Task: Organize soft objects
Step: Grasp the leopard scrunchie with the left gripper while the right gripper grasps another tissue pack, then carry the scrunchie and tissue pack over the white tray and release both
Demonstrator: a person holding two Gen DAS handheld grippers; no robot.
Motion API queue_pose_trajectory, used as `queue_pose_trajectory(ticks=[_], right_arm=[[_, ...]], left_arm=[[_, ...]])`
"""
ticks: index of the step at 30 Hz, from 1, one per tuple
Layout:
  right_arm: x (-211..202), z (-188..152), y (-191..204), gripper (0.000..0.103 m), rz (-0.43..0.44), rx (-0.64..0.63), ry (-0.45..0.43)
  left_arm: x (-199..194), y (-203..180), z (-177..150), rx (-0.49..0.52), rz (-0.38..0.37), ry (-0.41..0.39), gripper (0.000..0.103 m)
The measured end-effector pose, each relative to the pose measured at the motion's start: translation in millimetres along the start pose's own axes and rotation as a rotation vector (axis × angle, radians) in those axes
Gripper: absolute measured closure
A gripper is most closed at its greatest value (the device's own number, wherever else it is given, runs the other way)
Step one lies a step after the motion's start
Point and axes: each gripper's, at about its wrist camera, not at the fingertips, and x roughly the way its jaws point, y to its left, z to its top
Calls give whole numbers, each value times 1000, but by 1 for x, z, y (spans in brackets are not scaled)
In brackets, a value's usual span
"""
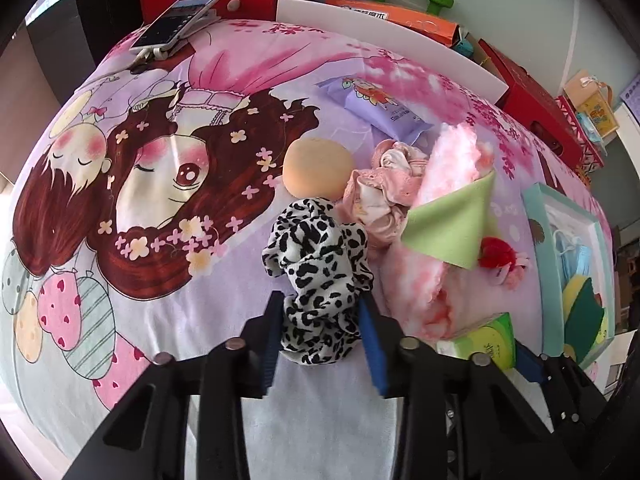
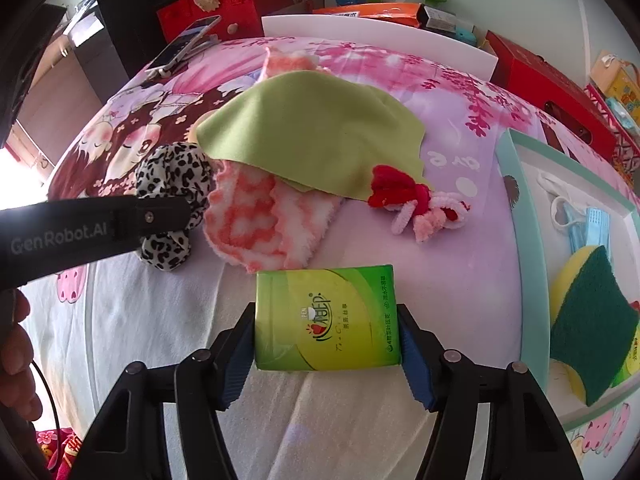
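Observation:
My left gripper point(image 1: 320, 320) points down at a black-and-white leopard-print scrunchie point(image 1: 316, 248) on the cartoon bedspread point(image 1: 160, 160). Its blue pads press the fabric from both sides. In the right wrist view the same scrunchie point(image 2: 172, 184) sits under one of the left gripper's fingers point(image 2: 160, 216). My right gripper point(image 2: 326, 344) is shut on a green tissue pack point(image 2: 326, 312), one pad on each long edge. Behind the pack, a green cloth point(image 2: 312, 132) partly covers a pink-and-white fluffy towel point(image 2: 256, 224).
A pink scrunchie point(image 1: 384, 184), an orange foam ball point(image 1: 316, 168), a purple tissue pack point(image 1: 380, 108) and a red-and-pink knitted piece point(image 2: 416, 204) lie nearby. At the right, a teal box point(image 2: 524, 240) holds face masks and a sponge point(image 2: 592, 320). A phone point(image 1: 180, 16) leans at the far edge.

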Motion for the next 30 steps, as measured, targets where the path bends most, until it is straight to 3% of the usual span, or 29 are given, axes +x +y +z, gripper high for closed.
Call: queue_pose_trajectory(ticks=[8, 22, 30], right_arm=[[-1, 1, -6, 36, -2, 18, -2], [-7, 2, -12, 37, 1, 42, -19], [-31, 7, -26, 37, 2, 87, -104]], left_arm=[[0, -3, 3, 9, -10, -12, 77], [-15, 10, 0, -30, -5, -56, 78], [-39, 12, 3, -58, -14, -133, 78]])
